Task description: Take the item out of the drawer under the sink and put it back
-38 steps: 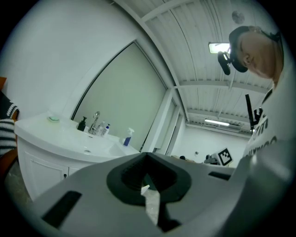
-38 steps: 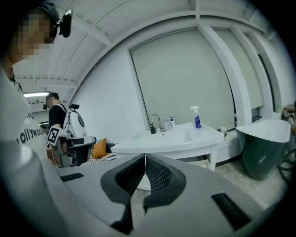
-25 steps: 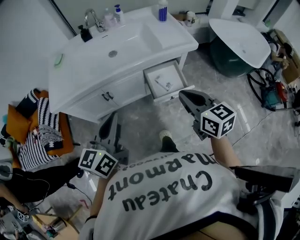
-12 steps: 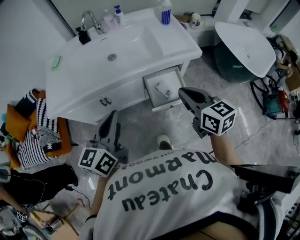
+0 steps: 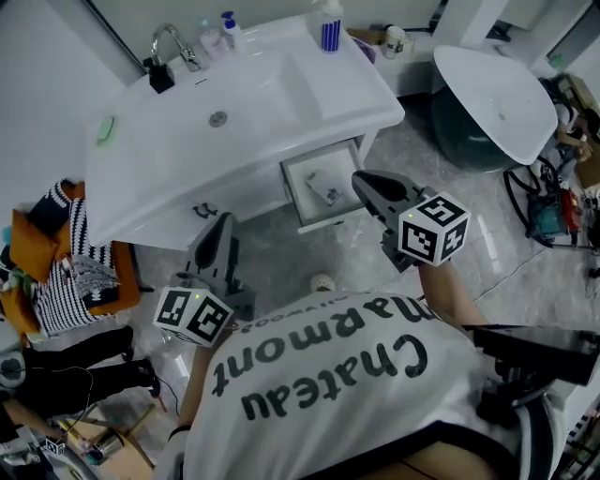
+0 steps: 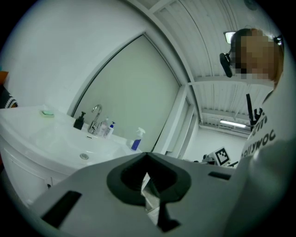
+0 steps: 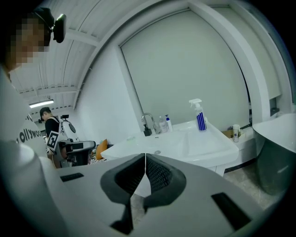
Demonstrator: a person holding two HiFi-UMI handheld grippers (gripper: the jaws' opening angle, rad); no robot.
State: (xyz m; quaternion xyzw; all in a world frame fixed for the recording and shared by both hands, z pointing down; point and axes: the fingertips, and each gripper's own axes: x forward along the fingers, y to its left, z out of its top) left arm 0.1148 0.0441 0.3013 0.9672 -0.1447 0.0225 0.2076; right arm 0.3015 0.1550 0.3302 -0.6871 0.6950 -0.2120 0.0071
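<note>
The white drawer [image 5: 298,201] under the right end of the sink [image 5: 234,103] stands pulled open. A small pale item [image 5: 325,190] lies inside it. My right gripper [image 5: 359,179] is held just right of the drawer's front corner, jaws shut and empty. In the right gripper view the right gripper [image 7: 145,155] points at the sink top, and the drawer is hidden below the jaws. My left gripper [image 5: 222,223] hangs in front of the cabinet doors, left of the drawer. In its own view the left gripper [image 6: 147,154] is also shut with nothing held.
On the sink stand a blue-striped spray bottle [image 5: 327,22], a faucet [image 5: 167,42], a black dispenser [image 5: 159,75] and a green pad [image 5: 106,127]. A white tub [image 5: 497,89] stands right. Striped cloth [image 5: 70,272] lies left. A person [image 7: 48,125] stands far back.
The vanity and open drawer have drawn nearer to both grippers. The right gripper's tip now sits closer to the drawer's corner. Both stay shut.
</note>
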